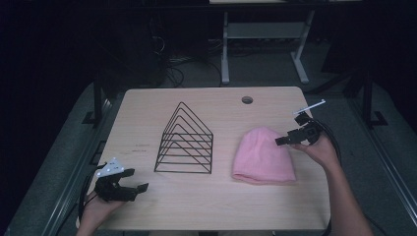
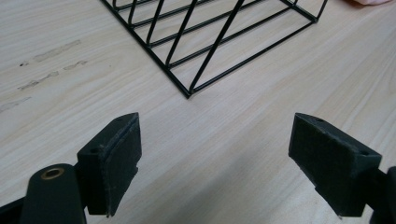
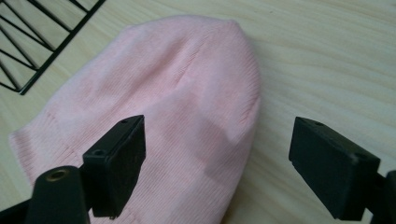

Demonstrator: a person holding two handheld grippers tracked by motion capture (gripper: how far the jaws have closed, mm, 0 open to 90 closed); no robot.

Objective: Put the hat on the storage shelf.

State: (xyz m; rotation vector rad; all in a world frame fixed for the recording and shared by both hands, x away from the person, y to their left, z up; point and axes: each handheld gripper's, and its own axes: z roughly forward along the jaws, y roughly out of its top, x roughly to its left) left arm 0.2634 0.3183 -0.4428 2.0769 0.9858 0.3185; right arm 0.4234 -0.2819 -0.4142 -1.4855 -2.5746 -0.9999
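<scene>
High view: pink beanie (image 1: pixel 264 156) flat on the wooden bench (image 1: pixel 211 206), right of the black wire rack (image 1: pixel 185 141), well apart from it. Right tongs (image 1: pixel 284 139) held just over the beanie's upper right edge, spread wide, gripping nothing. Left tongs (image 1: pixel 137 181) at the near left corner of the bench, spread wide, empty, short of the rack.

Left gripper view: left tongs (image 2: pixel 215 163) agape above bare wood; rack corner (image 2: pixel 188 91) just ahead, untouched.

Right gripper view: right tongs (image 3: pixel 217 163) gaping, pads clear of the fabric; beanie (image 3: pixel 177 107) below and between them, its rounded top pointing away, rack (image 3: pixel 28 51) at upper left.
</scene>
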